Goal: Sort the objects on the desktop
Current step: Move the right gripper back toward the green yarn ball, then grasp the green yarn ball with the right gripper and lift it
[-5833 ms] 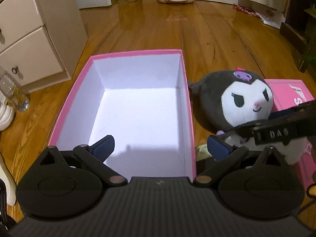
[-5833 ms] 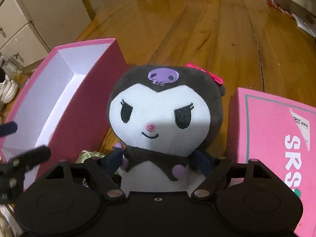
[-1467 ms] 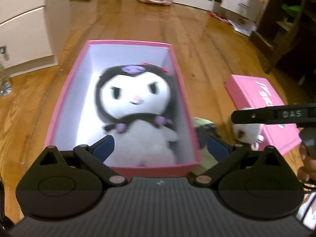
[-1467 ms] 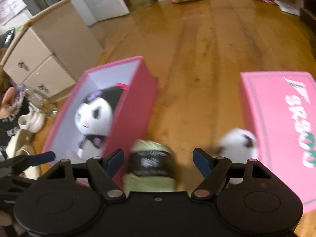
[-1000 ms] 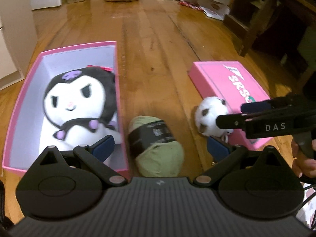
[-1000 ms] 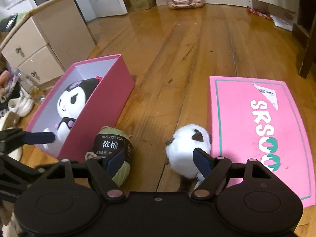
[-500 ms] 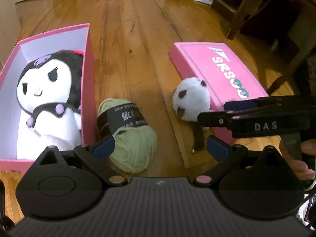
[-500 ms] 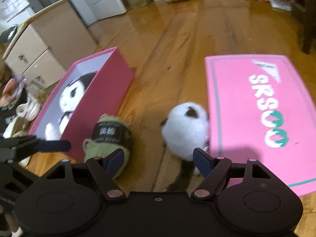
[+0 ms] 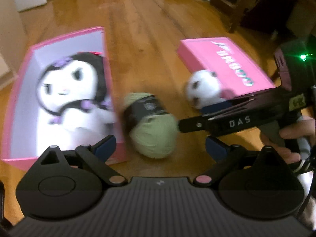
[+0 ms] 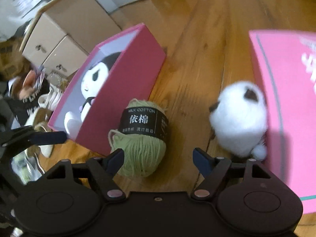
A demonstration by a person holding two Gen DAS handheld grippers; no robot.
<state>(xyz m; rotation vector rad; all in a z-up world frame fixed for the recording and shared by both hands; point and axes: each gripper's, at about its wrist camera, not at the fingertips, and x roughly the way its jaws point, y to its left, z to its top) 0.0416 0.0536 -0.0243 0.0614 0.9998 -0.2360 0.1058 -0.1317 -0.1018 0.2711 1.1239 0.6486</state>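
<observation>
A green yarn ball with a black paper band lies on the wooden floor beside the pink open box. The black-and-white plush sits inside that box. A small white fluffy toy rests against the pink lid. My right gripper stands open low over the near end of the yarn. Its left pad is close beside the wool and its right pad is well clear. In the left wrist view my left gripper is open with nothing held, behind the yarn, and the right gripper reaches in from the right.
A beige drawer cabinet and several shoes lie left of the box. Dark furniture stands at the far right. A hand holds the right gripper's handle. Bare floor stretches beyond the box and lid.
The right gripper has sunk and tipped down, so the yarn now lies between its fingertips instead of off to the left. The left view has swung back toward the box.
</observation>
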